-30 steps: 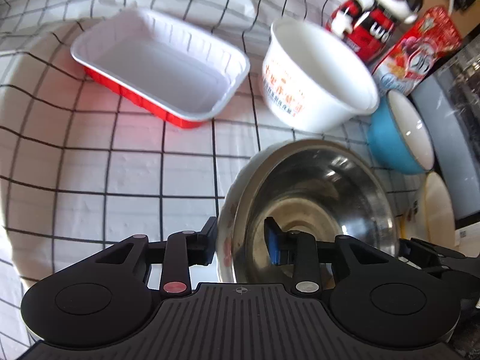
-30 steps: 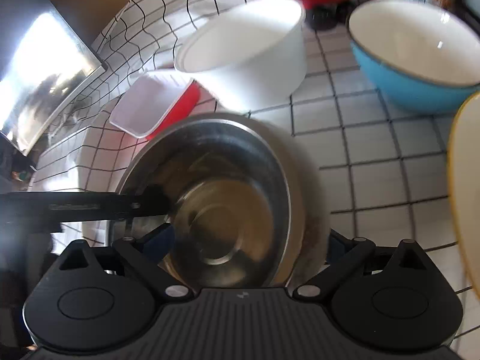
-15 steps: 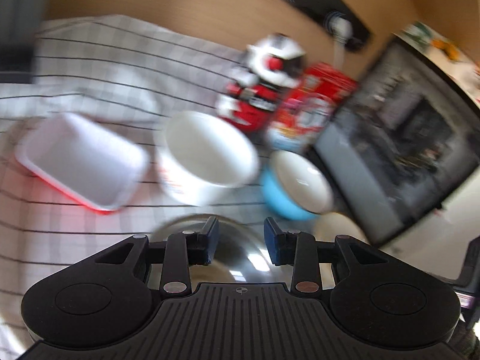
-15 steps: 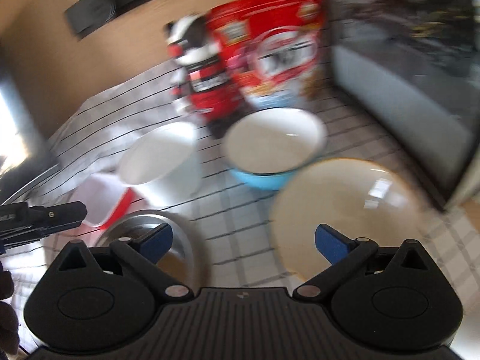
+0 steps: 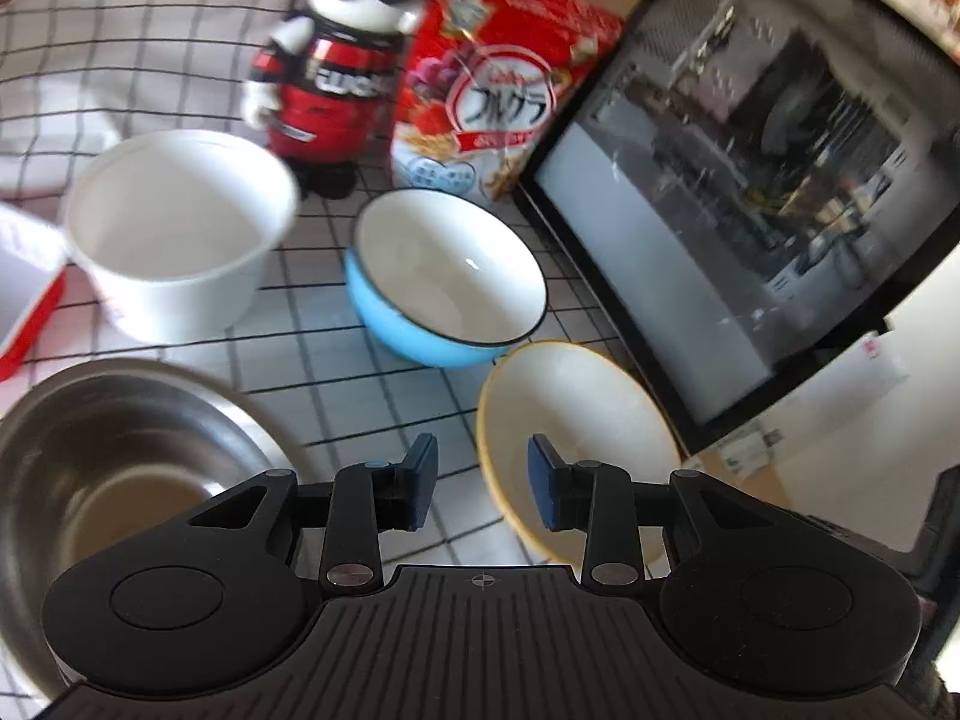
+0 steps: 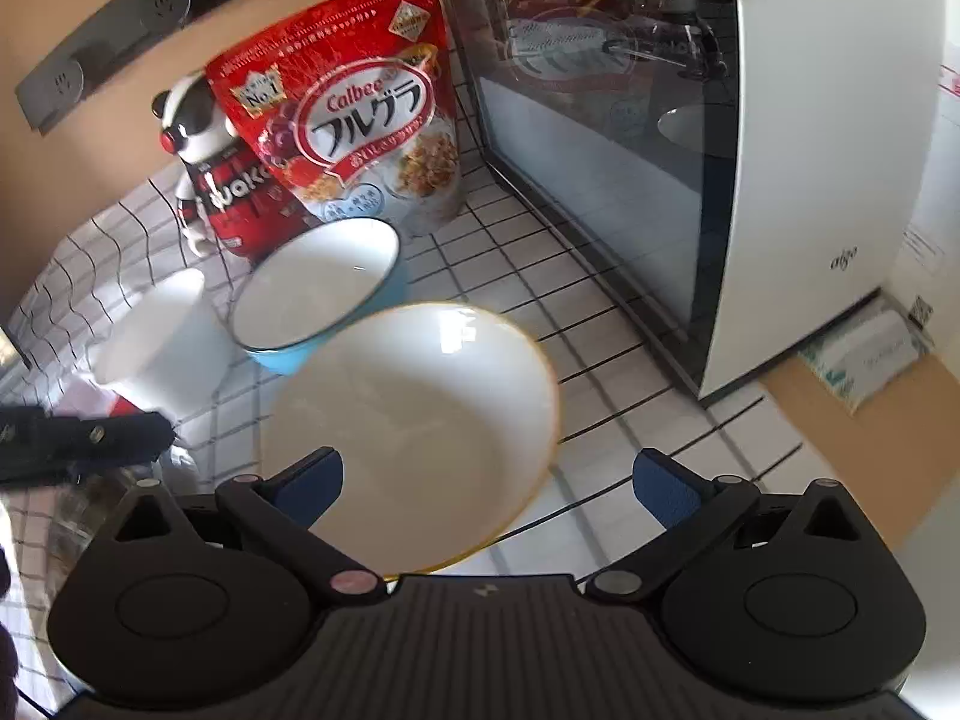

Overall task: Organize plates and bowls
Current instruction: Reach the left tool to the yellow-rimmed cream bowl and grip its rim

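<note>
A: Right tool (image 6: 486, 480) opening wide, empty, over yellow-rimmed bowl (image 6: 420, 420) on desk (image 6: 600, 300).
B: Straddle its near rim. Left tool (image 5: 480, 480) half-open, empty; keep clear.

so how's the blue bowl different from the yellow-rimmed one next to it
The blue bowl has a sky-blue outside and a thin dark rim; the yellow-rimmed bowl has a yellow edge. The blue bowl looks deeper with steeper walls, while the yellow-rimmed one is wider and shallower in the right wrist view. The blue bowl sits nearer the cereal bag; the yellow-rimmed one is nearer both grippers. Both are empty, upright and white inside.
</note>
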The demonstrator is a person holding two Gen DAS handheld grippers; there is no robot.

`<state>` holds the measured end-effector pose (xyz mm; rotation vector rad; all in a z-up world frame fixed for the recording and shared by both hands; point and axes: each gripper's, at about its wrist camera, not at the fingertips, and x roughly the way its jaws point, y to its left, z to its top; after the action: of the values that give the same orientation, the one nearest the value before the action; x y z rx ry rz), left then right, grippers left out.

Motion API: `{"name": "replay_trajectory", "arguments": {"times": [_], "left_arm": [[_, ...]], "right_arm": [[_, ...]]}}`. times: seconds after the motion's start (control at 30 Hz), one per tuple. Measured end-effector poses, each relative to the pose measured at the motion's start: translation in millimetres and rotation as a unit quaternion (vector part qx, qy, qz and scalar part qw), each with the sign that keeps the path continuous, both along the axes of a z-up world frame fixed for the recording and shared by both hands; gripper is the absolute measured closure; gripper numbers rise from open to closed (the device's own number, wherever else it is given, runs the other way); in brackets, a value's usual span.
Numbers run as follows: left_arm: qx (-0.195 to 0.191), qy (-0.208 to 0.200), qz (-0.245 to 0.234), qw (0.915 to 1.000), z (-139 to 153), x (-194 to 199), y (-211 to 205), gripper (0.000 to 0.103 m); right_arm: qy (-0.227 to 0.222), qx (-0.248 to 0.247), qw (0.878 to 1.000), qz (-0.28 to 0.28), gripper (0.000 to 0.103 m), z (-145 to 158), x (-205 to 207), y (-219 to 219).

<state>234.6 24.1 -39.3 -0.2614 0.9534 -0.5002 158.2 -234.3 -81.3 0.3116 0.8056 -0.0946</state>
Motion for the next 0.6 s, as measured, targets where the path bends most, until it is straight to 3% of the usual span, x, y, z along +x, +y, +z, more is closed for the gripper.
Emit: {"name": "replay_trajectory", "arguments": {"times": [0.17, 0.37, 0.6], "left_arm": [[0.041, 0.027, 0.029, 0.9984, -21, 15, -42, 0.067], [0.050, 0.076, 0.069, 0.9934, -47, 22, -62, 0.067], [0.066, 0.099, 0.081, 0.9896, -54, 19, -65, 0.067]], "right_arm": [[0.014, 0.003, 0.999, 0.039, 0.000, -15, 20, -27], [0.052, 0.022, 0.992, 0.115, 0.000, -39, 43, -37], [0.068, 0.127, 0.983, 0.115, 0.000, -58, 56, -52]]}}
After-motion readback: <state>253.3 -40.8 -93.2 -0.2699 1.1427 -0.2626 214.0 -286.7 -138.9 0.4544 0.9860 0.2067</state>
